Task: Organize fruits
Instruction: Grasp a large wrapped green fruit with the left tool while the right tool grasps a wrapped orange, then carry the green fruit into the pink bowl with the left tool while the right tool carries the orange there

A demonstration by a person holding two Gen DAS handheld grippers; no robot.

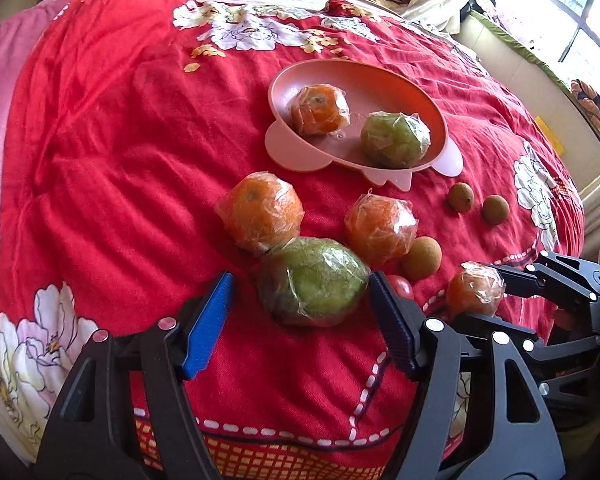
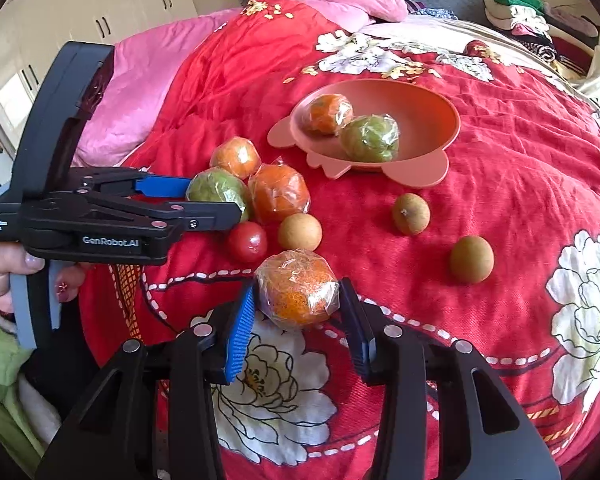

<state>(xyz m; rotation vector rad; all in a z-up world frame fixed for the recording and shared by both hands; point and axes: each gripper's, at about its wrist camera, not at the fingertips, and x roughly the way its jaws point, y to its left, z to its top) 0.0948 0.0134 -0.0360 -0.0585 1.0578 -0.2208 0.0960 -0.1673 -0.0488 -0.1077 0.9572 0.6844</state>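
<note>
1. Left gripper [image 1: 300,292] is sitting low on the red quilt [image 1: 100,200], jaws wide, straddling the green fruit [image 1: 314,280]. The right pad [image 1: 388,312] is just beside the wrap; the left pad is standing clear. Nothing gripped.

2. Right gripper [image 2: 298,304] is bracketing a wrapped orange [image 2: 296,288], fingers close on both sides. Contact is hard to judge through the crinkled film; probably touching, not clearly squeezing.

3. Pink dish [image 1: 384,80] is lying farther up the quilt, already holding one orange [image 1: 320,110] and one green fruit [image 1: 396,140]. Still loose on the quilt: two more oranges [image 1: 260,216] [image 1: 380,228], a cherry tomato [image 2: 247,241], and three small brown fruits [image 2: 300,232] [image 2: 411,214] [image 2: 472,259].

4. Risks, as I am judging them:
   - Plastic wrap is slick; either fruit may be slipping out on the lift if the pads are catching film and not flesh.
   - The green fruit is touching an orange and sitting near the tomato; closing here could be nudging them into a roll on the soft quilt.
   - The two grippers are working near each other, so lifting together risks a bump.
   - The dish is sitting on soft bedding and looks tilted; a dropped fruit could be tipping it.
</note>
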